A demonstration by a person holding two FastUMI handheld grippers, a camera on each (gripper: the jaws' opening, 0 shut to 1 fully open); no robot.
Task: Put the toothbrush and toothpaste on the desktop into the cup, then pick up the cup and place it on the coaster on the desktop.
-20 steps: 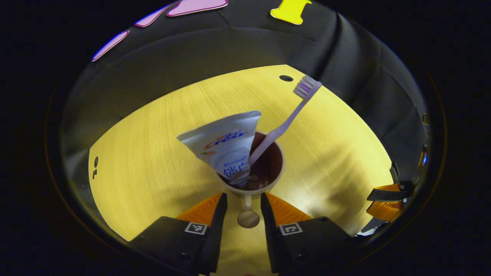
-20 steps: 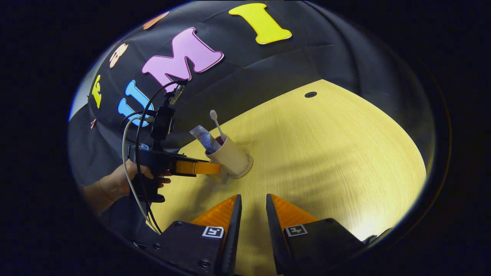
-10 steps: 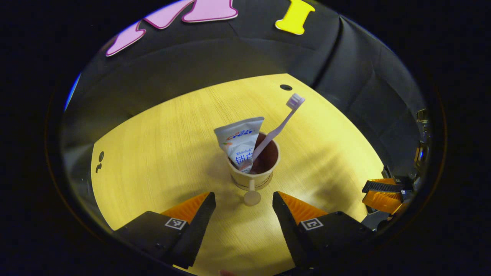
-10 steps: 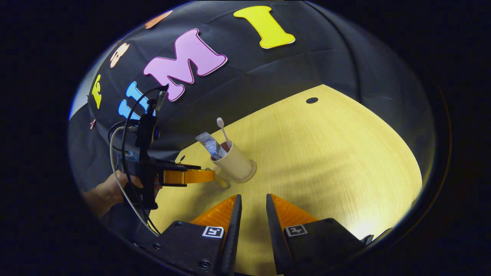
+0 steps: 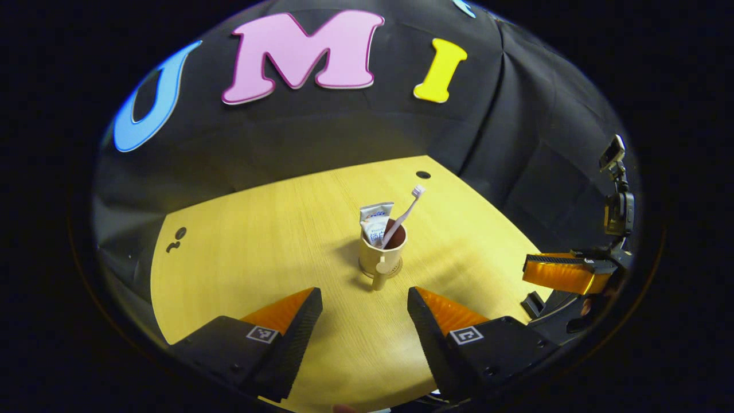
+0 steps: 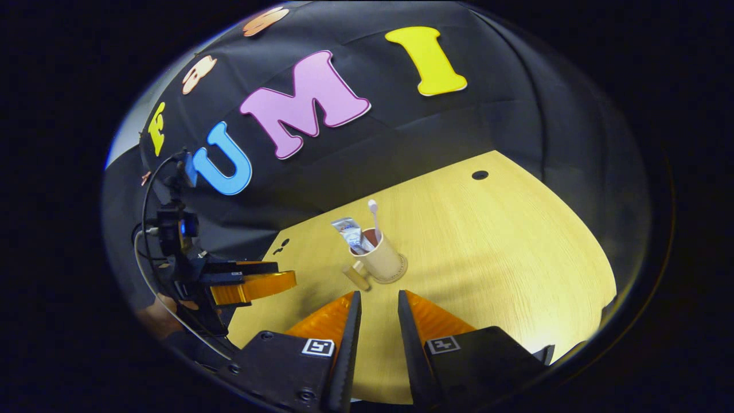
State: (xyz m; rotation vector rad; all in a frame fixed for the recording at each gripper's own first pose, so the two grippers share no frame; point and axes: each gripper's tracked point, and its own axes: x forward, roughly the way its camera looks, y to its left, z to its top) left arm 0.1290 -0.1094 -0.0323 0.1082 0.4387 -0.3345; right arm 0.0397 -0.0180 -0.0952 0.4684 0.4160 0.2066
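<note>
The cup (image 5: 382,256) stands upright on the coaster (image 6: 395,275) near the middle of the wooden desk (image 5: 258,258), with the toothpaste (image 5: 375,220) and the toothbrush (image 5: 404,214) leaning inside it, brush head up. A small handle (image 5: 378,274) sticks out from the cup's near side, toward the left gripper (image 5: 364,298). That gripper hangs well apart from the cup with its jaws spread wide and nothing between them. The right gripper (image 6: 375,304) is also clear of the cup, its jaws drawn close with a narrow gap and nothing held.

Judging from this, the task looks complete. The cup seems light and rigid, with smooth walls that could slip under a loose pinch. The tall toothbrush and soft tube make it a little top-heavy, so a knock at the rim might tip it or shift it off the coaster. If it had to be taken up again, the handle is the sensible place to grip, low and square, keeping the cup upright.
</note>
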